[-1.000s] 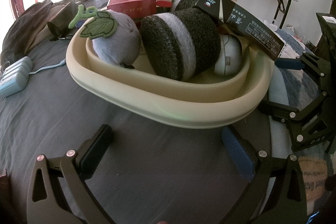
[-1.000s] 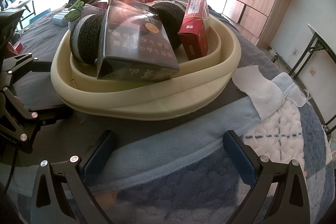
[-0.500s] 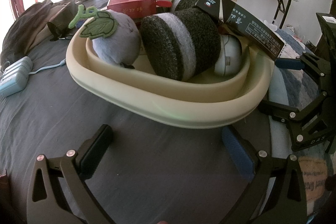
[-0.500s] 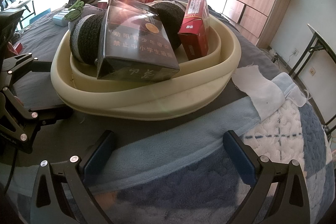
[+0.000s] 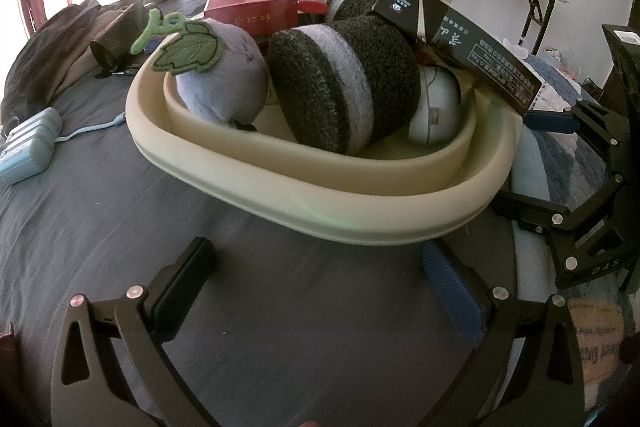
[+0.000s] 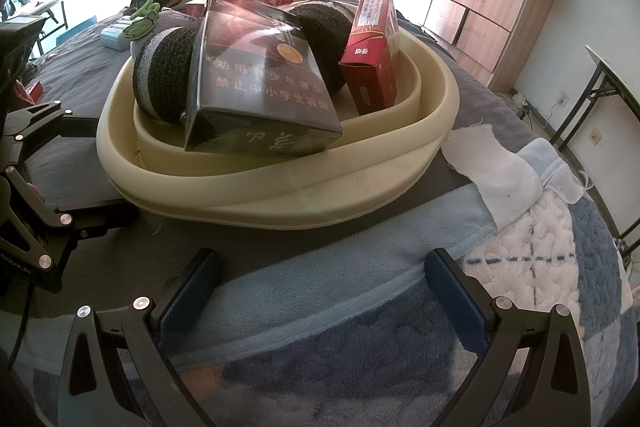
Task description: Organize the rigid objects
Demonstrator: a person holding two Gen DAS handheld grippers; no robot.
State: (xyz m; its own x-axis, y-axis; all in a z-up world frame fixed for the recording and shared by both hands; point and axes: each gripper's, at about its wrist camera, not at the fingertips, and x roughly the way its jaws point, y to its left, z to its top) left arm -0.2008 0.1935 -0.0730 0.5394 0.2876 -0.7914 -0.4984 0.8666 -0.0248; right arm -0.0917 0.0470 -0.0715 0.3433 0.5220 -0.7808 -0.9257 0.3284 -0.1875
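Cream basin (image 6: 280,195) seen at 12 o'clock of both grippers, on bed. Left gripper (image 5: 320,283) and right gripper (image 6: 320,285) spread wide, nothing held. Dark carton (image 6: 256,95) tilted on basin rim at 6 o'clock: judged stiff, light, film-slick; best gripped across narrow edges.

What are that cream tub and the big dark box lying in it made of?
The cream tub looks like matte, slightly soft plastic or silicone: thick rounded rim, dull sheen, no seams. The dark box seems to be printed cardboard under glossy film, judging by sharp folded edges and bright glare.
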